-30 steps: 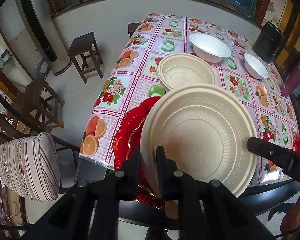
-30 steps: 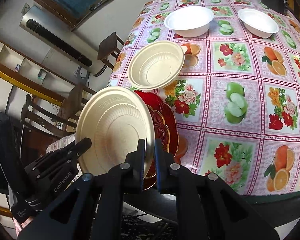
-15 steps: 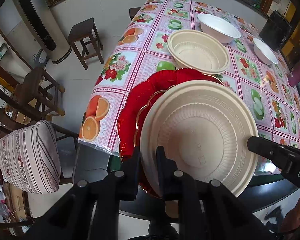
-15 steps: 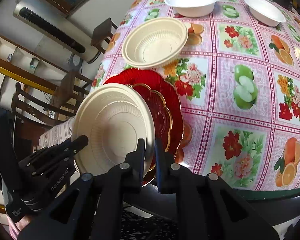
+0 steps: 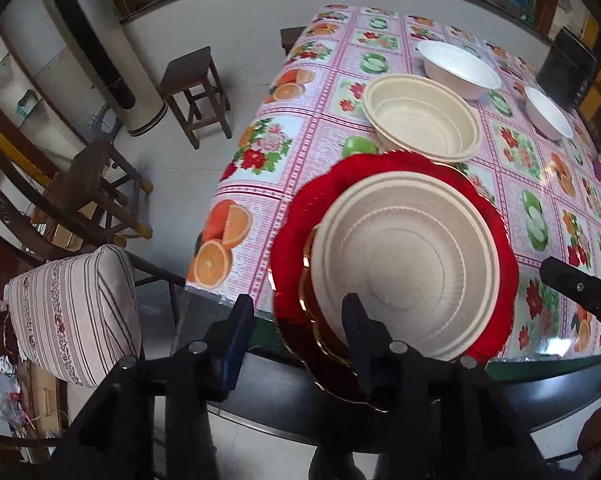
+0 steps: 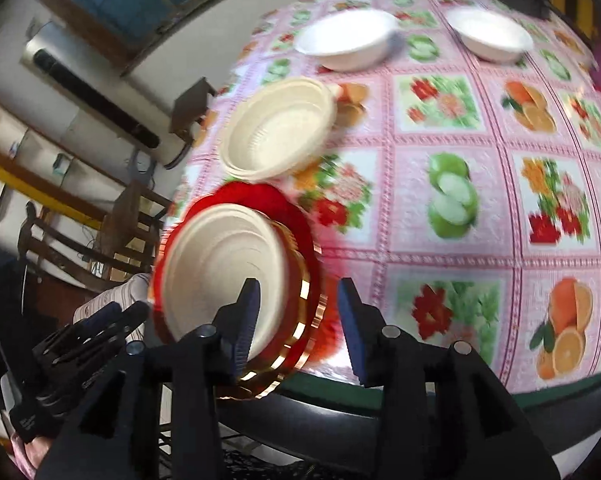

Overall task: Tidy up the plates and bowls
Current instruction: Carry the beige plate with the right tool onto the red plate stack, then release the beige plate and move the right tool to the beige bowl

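The cream plate [image 5: 404, 264] is seen set on the red plate [image 5: 296, 216] at the desk [image 5: 260, 200] edge, both the left gripper [image 5: 296, 316] and right gripper [image 6: 298, 304] opening off its rim; stacking judged done, withdrawal toward the cream bowl [image 5: 420, 120] needed next.

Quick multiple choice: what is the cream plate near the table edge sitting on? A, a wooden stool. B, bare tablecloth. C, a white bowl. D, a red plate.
D: the cream plate lies on top of the red plate, whose scalloped rim shows all around it.
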`<state>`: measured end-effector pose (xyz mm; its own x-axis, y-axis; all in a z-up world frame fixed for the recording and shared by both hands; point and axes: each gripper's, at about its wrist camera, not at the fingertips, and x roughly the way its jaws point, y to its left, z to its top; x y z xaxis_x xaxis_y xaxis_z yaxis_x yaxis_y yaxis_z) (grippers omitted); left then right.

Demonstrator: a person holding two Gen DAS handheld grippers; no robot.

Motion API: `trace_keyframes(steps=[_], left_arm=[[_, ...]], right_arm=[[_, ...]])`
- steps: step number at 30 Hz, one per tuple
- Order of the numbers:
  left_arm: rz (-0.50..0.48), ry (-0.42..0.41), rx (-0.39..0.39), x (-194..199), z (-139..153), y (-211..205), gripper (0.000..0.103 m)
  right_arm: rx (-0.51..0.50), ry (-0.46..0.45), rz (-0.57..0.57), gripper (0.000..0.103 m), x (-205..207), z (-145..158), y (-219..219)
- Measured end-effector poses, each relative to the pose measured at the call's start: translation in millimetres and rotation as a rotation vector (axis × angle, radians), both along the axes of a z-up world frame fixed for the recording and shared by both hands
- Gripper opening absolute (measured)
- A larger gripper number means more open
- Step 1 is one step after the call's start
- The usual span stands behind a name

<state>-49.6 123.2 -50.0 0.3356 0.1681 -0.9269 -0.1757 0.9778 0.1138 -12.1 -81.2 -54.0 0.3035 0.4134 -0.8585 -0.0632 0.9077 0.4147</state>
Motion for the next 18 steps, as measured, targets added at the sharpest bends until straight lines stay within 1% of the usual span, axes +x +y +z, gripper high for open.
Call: trace_keyframes(steps=[3, 10, 18], left_arm=[[-0.022, 0.004, 0.001, 3, 0, -7, 0.049], [-0.060, 0.022, -0.008, 11, -4, -25, 0.050], [-0.125, 0.032, -0.018, 23, -7, -57, 0.051]], right_arm=[[-0.002, 0.027, -0.018, 0.042, -1, -7, -7], [-0.012, 0.023, -0.022, 0.042, -9, -6, -17], [-0.025, 0.049, -0.064, 0.042, -10, -11, -42]])
